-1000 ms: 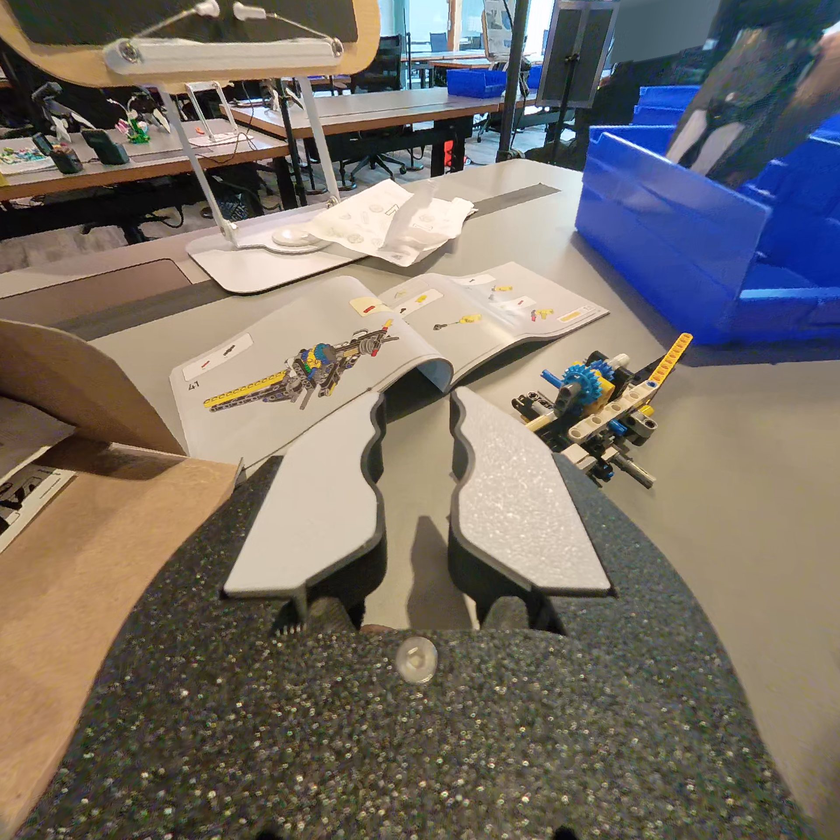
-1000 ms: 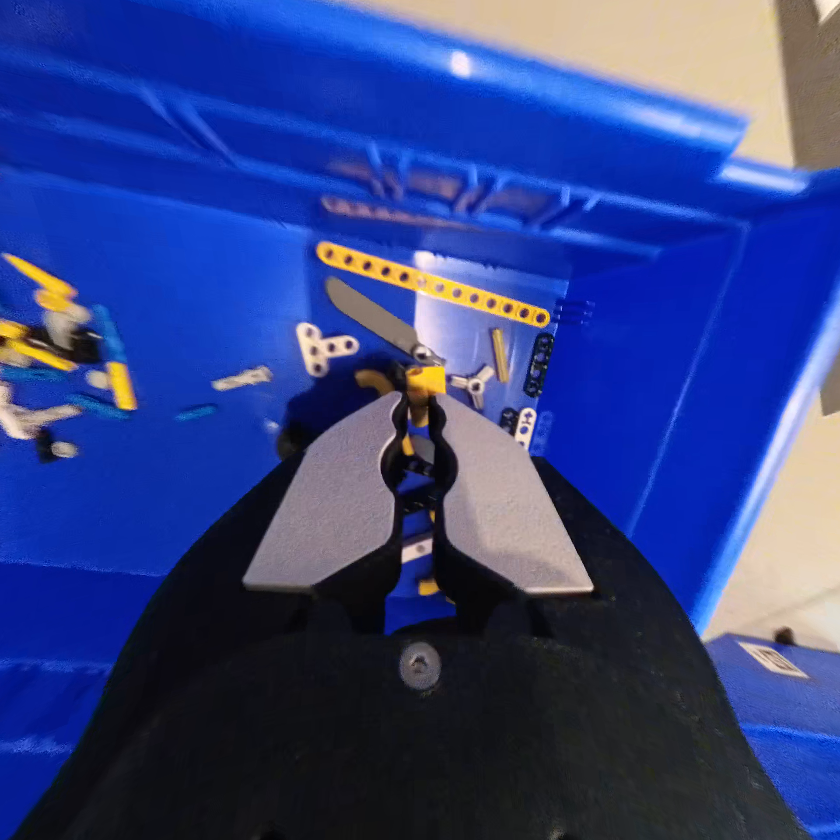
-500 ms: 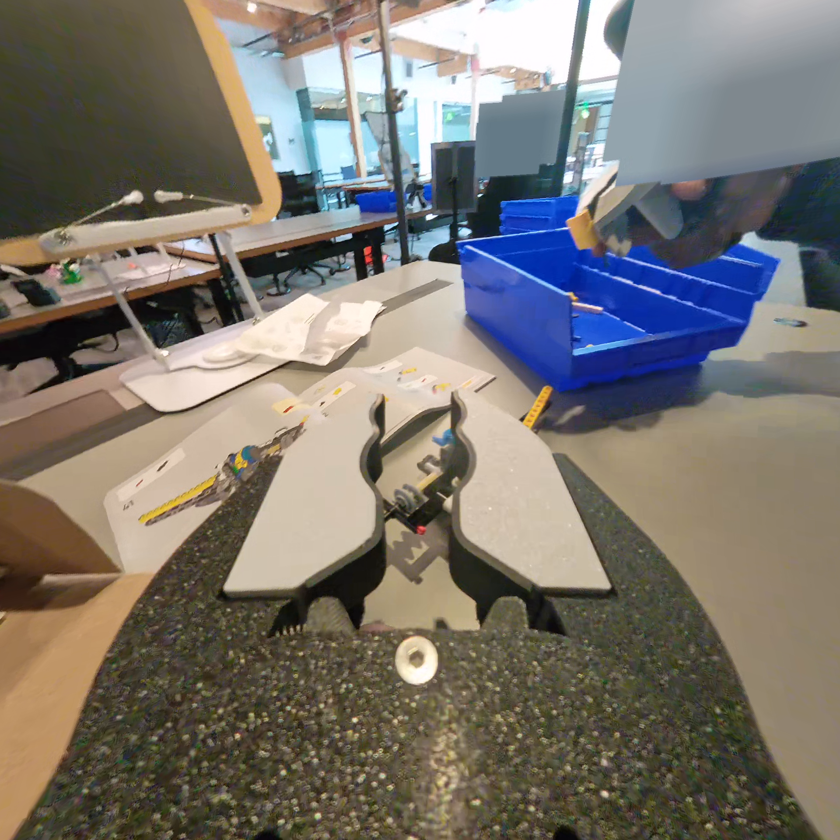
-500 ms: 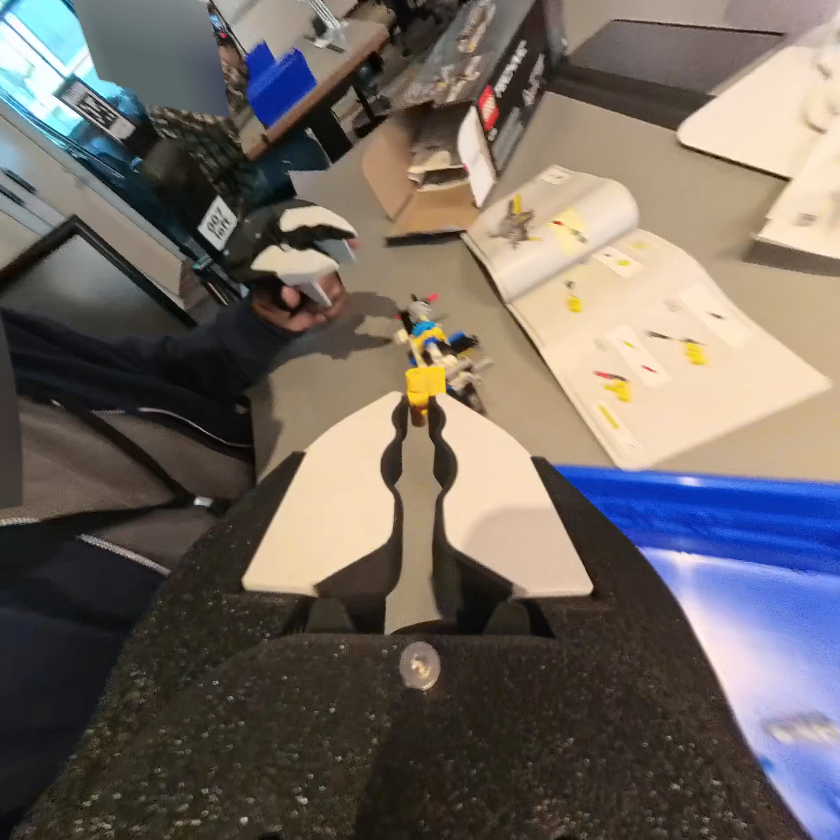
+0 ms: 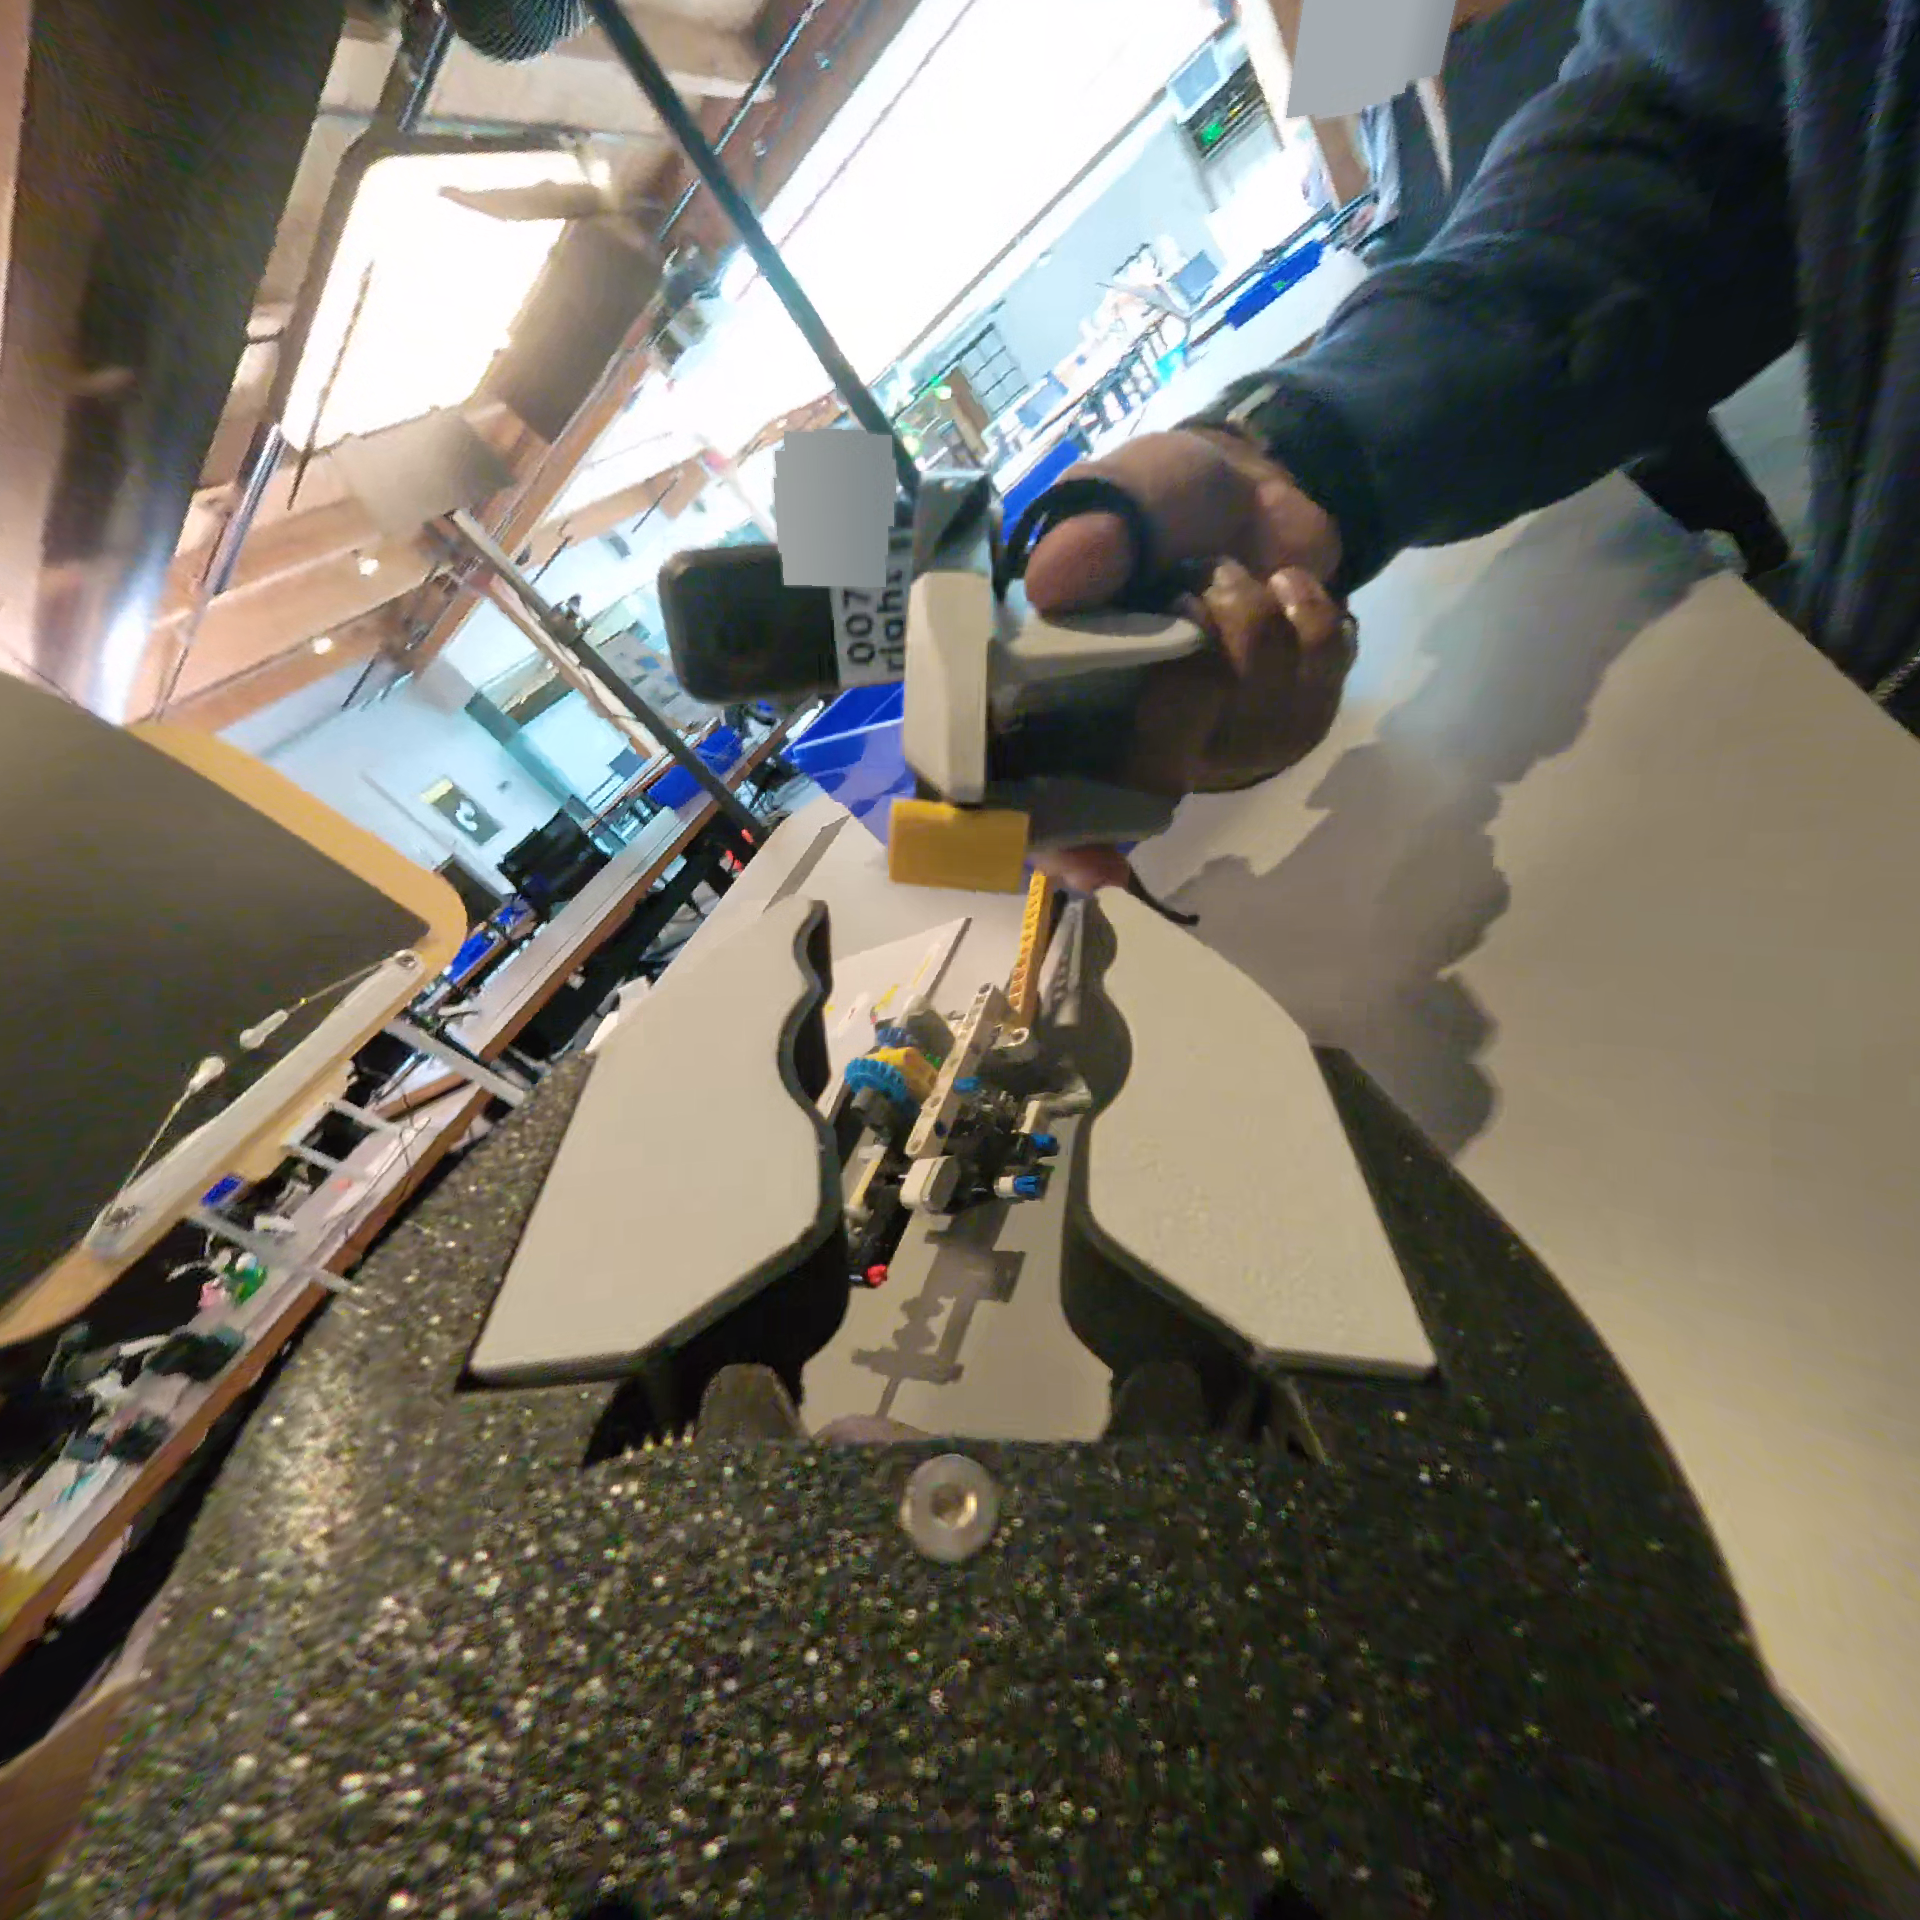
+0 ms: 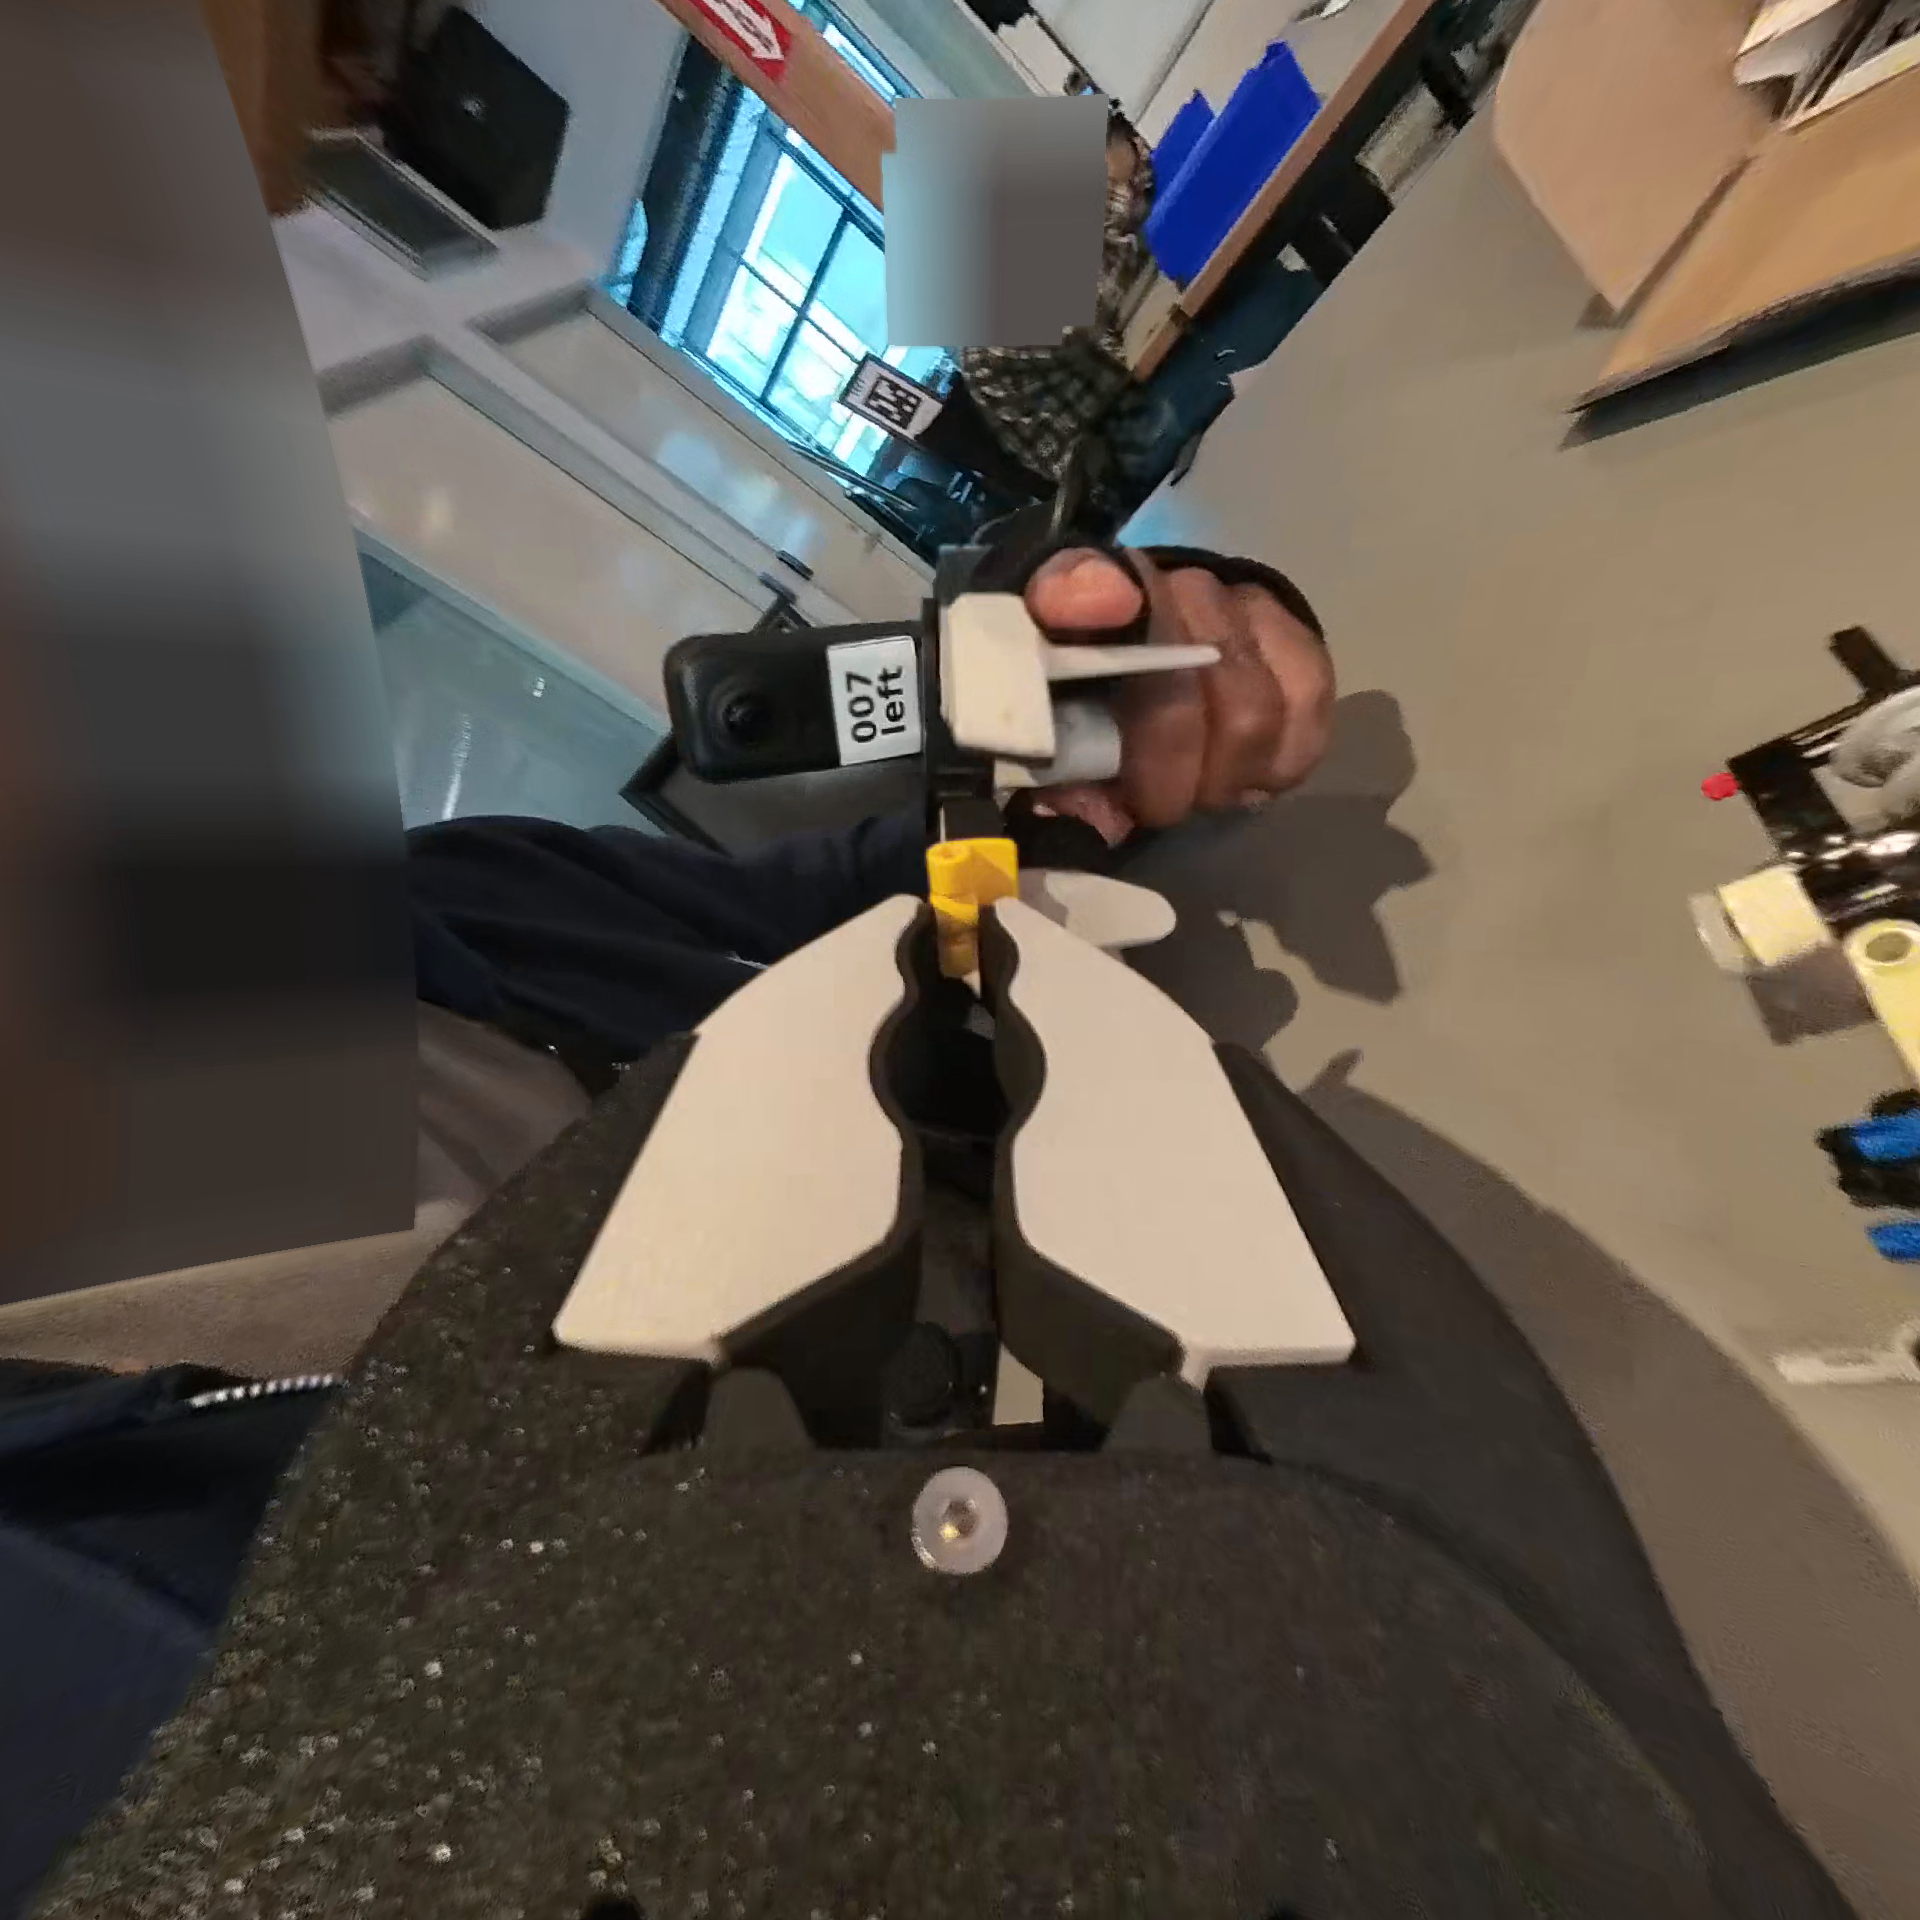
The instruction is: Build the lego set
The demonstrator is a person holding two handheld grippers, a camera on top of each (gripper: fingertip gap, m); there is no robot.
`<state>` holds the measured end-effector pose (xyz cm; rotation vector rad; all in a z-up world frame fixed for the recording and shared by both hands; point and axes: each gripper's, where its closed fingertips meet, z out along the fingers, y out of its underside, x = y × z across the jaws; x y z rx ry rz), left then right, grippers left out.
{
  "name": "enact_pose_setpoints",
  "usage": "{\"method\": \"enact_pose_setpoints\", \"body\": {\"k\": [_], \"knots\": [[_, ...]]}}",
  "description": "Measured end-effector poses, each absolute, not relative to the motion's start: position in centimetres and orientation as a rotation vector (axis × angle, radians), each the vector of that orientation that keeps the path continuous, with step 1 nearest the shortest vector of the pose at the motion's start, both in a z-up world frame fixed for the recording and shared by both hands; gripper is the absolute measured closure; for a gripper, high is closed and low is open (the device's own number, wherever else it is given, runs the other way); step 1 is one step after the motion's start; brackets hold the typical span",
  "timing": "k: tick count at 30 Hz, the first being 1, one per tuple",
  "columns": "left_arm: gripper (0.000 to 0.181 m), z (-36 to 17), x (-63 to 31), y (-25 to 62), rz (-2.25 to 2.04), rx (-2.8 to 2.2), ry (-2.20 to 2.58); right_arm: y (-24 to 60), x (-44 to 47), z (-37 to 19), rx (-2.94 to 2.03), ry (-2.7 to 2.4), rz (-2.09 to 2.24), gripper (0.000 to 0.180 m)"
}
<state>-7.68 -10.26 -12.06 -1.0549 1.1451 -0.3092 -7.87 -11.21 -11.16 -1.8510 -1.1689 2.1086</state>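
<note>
The part-built lego model, with a blue gear and a yellow beam, lies on the grey table. It shows in the gap between my left gripper's open, empty fingers, not gripped. My right gripper is shut on a small yellow lego piece. In the left wrist view the right gripper hangs just beyond the model with the yellow piece at its tips. In the right wrist view the left gripper faces me and the blurred model is at the right edge.
A person's hand and dark sleeve hold the right gripper. A black board with a wooden rim stands at the left. A cardboard box lies on the table at the far right. Blue bins are behind. The grippers are tip to tip, or close to it.
My right gripper has carried the yellow piece from the blue bin to just in front of my left gripper. My left gripper has tilted, opened wider and closed in on the model.
</note>
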Motion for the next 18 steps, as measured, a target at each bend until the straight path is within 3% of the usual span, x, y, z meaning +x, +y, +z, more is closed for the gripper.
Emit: {"method": "enact_pose_setpoints", "body": {"k": [4, 8, 12, 18], "knots": [[0.139, -11.8, -7.3, -11.0, -0.304, -1.003, 1.18, -12.0, -8.6, -11.5, -1.857, -1.173, 2.163, 0.171], [0.154, -12.3, -7.0, -11.2, -0.277, -0.996, 1.211, -12.6, -8.8, -12.0, -1.862, -1.188, 2.189, 0.171], [0.155, -13.3, -7.0, -11.2, -0.321, -1.069, 1.25, -12.5, -8.5, -13.0, -1.871, -1.224, 2.127, 0.164], [0.155, -17.3, -8.7, -9.5, -0.374, -1.417, 1.322, -10.7, -6.2, -16.4, -1.892, -1.447, 1.545, 0.152]]}}
